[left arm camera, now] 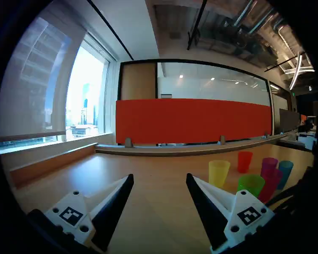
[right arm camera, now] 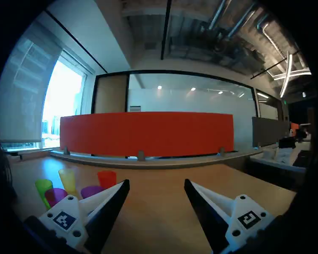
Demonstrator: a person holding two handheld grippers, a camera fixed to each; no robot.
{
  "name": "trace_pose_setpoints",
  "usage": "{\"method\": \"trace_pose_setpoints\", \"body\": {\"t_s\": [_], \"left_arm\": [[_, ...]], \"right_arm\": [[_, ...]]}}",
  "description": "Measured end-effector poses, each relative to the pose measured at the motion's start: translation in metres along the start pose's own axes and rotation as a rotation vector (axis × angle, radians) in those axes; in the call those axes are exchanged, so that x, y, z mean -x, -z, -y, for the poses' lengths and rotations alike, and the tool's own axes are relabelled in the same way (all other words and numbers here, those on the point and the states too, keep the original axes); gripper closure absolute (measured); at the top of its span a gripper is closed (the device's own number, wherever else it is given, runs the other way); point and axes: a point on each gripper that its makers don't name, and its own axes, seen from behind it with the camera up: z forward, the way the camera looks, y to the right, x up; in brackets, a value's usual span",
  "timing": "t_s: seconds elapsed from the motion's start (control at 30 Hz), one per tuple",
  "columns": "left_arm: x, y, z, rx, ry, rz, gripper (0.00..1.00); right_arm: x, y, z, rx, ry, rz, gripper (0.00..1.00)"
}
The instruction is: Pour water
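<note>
Left gripper (left arm camera: 159, 176) and right gripper (right arm camera: 157, 181), fingers apart and empty; translucent yellow plastic cup (left arm camera: 218, 172) is best approached squarely, gripped mid-wall.

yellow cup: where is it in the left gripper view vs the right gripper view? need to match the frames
Left gripper view: yellow cup sits lower right of centre on the wooden table, leftmost of the cup cluster.
Right gripper view: yellow cup sits lower left, between the green cup and the orange cup.
Shared landmark: the red partition panel behind the table.
</note>
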Motion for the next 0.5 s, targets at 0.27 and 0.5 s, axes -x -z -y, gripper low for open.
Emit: {"method": "trace_pose_setpoints", "body": {"t_s": [0.27, 0.5], "left_arm": [[0.0, 0.0, 0.0, 0.0, 0.0, 0.0, 0.09], [0.0, -0.001, 0.0, 0.0, 0.0, 0.0, 0.09]], "right_arm": [[0.012, -0.003, -0.004, 0.004, -0.021, 0.028, 0.0], [0.017, -0.005, -0.005, 0.008, -0.012, 0.038, 0.0]]}}
